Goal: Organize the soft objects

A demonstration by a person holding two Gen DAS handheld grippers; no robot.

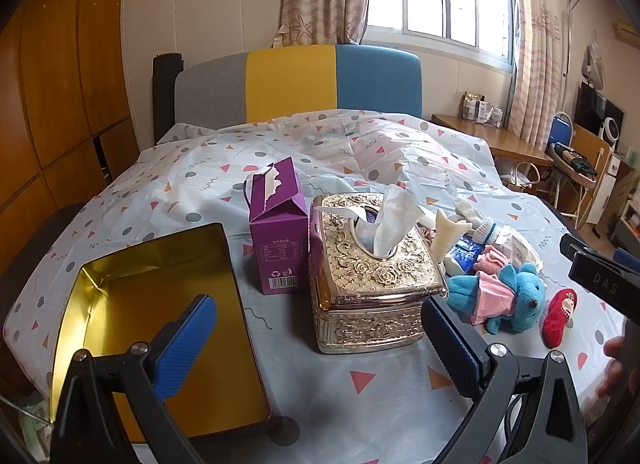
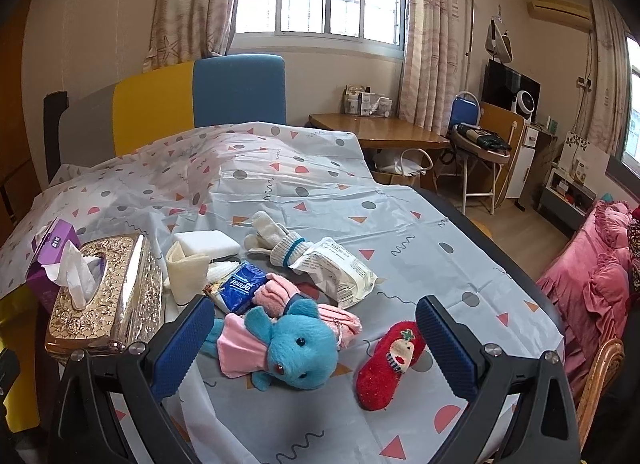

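Position: blue plush bear in pink dress (image 2: 292, 352) lies on the patterned tablecloth (image 2: 400, 232) directly ahead of the spread, empty right gripper (image 2: 316, 348), long axis crosswise, head right; left gripper (image 1: 320, 344), likewise spread and empty, faces the gold embossed tissue box (image 1: 372, 284), farther off.

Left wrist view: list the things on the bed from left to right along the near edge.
gold tin → purple carton → ornate gold tissue box → blue plush bear → red slipper

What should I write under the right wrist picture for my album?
Open right gripper hovers over a blue teddy and red slipper on the patterned cloth.
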